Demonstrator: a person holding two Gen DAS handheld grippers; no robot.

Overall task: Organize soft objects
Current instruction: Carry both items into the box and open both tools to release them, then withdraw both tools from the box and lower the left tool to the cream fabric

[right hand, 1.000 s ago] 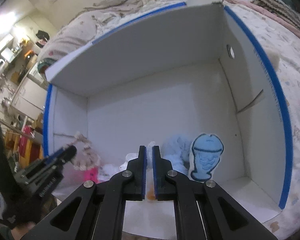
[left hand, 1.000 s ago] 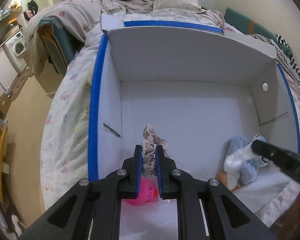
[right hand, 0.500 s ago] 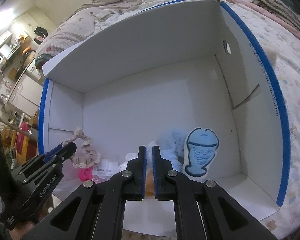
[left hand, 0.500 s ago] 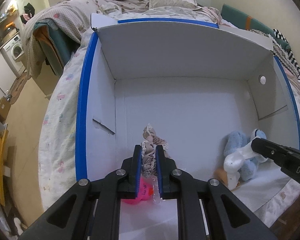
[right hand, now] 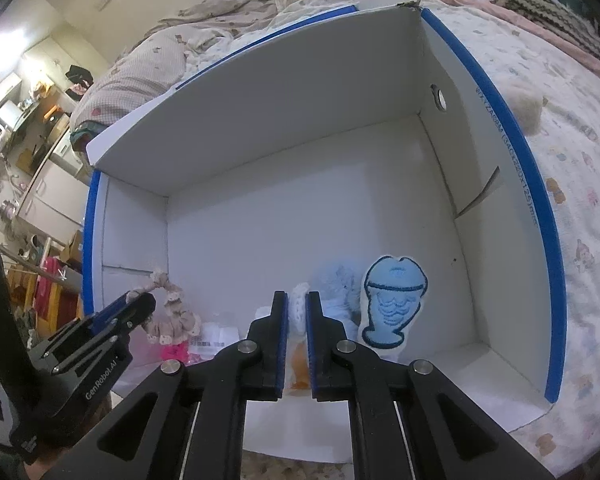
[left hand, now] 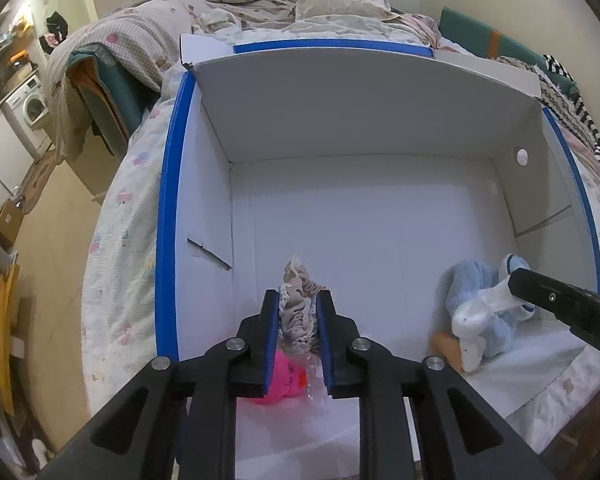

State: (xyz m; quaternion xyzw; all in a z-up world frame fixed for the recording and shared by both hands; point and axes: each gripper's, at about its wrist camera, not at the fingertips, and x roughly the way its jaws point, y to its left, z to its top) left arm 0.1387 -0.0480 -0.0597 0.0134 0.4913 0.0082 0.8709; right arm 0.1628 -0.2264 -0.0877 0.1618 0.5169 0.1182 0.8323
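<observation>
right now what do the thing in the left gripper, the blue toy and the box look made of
Scrunchie: gathered beige fabric with lace-like trim, matte and wrinkled. Blue toy: fuzzy plush, probably fleece. Box: smooth white cardboard, judging by its folded flaps and slots, with blue edges.

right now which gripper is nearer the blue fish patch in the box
Right. The right gripper, shut on a white and blue plush toy, sits just left of the blue fish patch. The left gripper holds a beige scrunchie across the box, near its left wall.

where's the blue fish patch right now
In the right wrist view, the flat blue fish-shaped patch stands inside the white cardboard box, right of the fluffy light-blue plush toy.
</observation>
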